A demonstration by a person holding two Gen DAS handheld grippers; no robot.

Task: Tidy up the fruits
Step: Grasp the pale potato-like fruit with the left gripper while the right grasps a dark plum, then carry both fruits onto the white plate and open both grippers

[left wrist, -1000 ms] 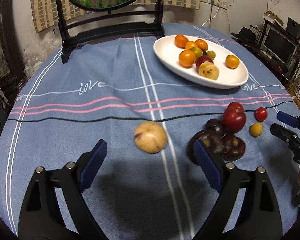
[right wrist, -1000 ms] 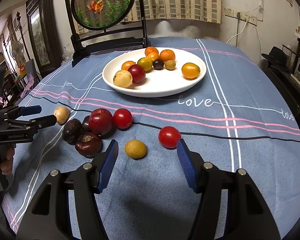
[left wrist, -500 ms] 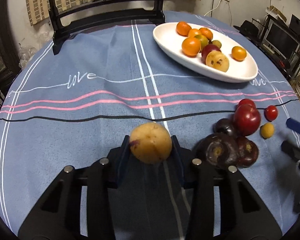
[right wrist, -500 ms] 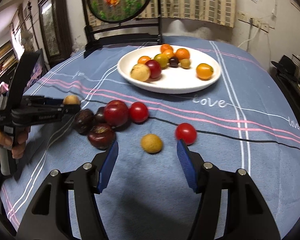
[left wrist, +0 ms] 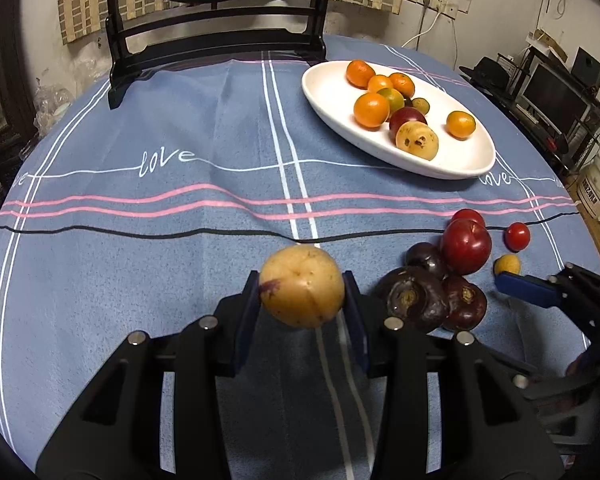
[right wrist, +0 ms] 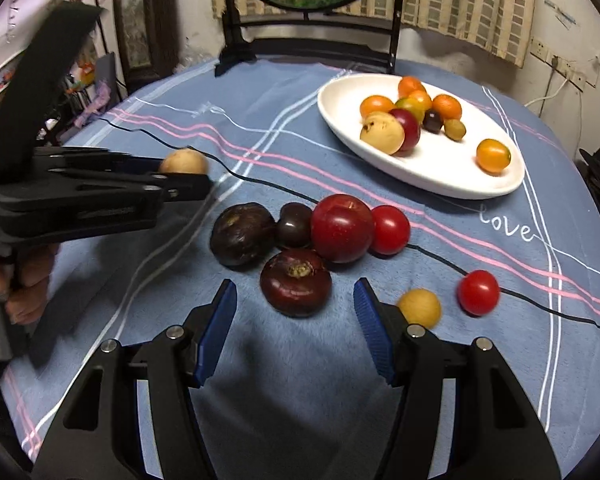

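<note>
My left gripper (left wrist: 302, 292) is shut on a tan round fruit (left wrist: 302, 286) and holds it above the blue tablecloth; the fruit also shows in the right wrist view (right wrist: 183, 162). My right gripper (right wrist: 296, 312) is open, its jaws standing either side of a dark purple fruit (right wrist: 296, 288). Beside that fruit lie another dark purple fruit (right wrist: 242, 234), a small dark one (right wrist: 294, 225), a red plum (right wrist: 342, 228) and a red tomato (right wrist: 390, 229). A small yellow fruit (right wrist: 419, 307) and a second tomato (right wrist: 478, 292) lie to the right. A white oval plate (right wrist: 440, 168) holds several fruits.
A black mirror stand (left wrist: 216, 40) stands at the table's far edge. Shelves with electronics (left wrist: 556, 96) are beyond the table on the right. The blue cloth (left wrist: 140, 240) left of the white stripes is bare.
My left gripper closed on the tan fruit and lifted it off the cloth. My right gripper swung left from the yellow fruit and tomato to the dark purple fruit.
</note>
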